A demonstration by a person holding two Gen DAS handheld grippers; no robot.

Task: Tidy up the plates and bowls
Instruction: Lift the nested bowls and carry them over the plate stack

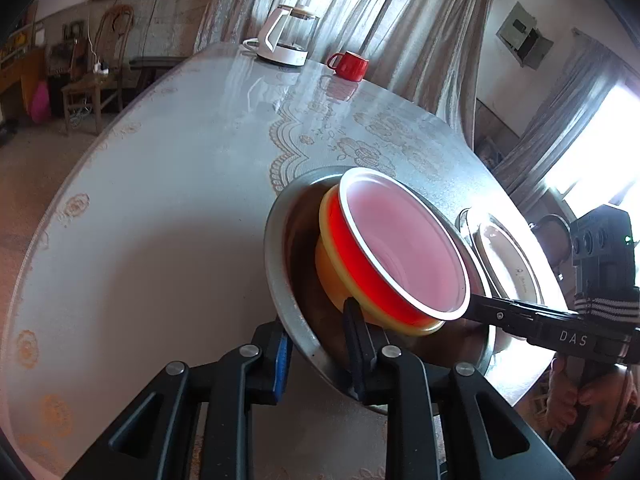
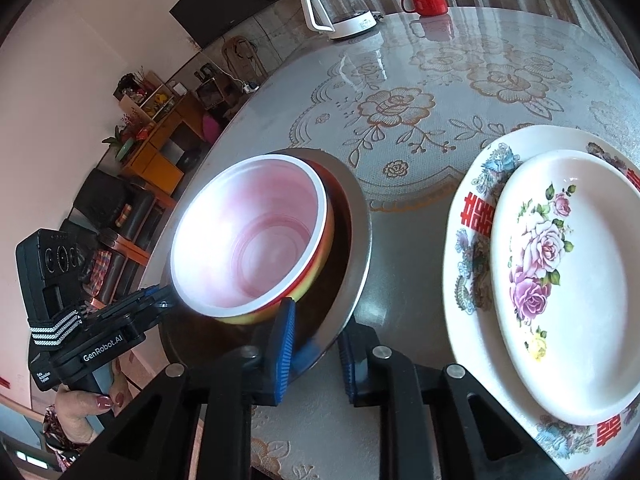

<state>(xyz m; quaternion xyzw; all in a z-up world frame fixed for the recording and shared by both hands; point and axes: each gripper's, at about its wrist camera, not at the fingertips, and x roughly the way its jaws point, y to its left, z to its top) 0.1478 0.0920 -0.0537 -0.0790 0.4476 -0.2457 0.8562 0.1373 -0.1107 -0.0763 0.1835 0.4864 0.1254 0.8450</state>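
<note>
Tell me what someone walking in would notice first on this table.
Probably the red bowl, nested in a yellow bowl inside a wide metal basin near the table's edge, with both grippers clamped on the basin's rim. Beside it lie stacked flowered plates; a red mug and a kettle stand far across.

Both handheld units are matte black: the left gripper (image 2: 158, 300) carries blue ribbed pads, silver pivot screws, white "GenRobot.AI" lettering and a black-and-white striped strap, the right gripper (image 1: 474, 306) reads "DAS", and the hand (image 2: 86, 412) shows dark red nail polish.
</note>
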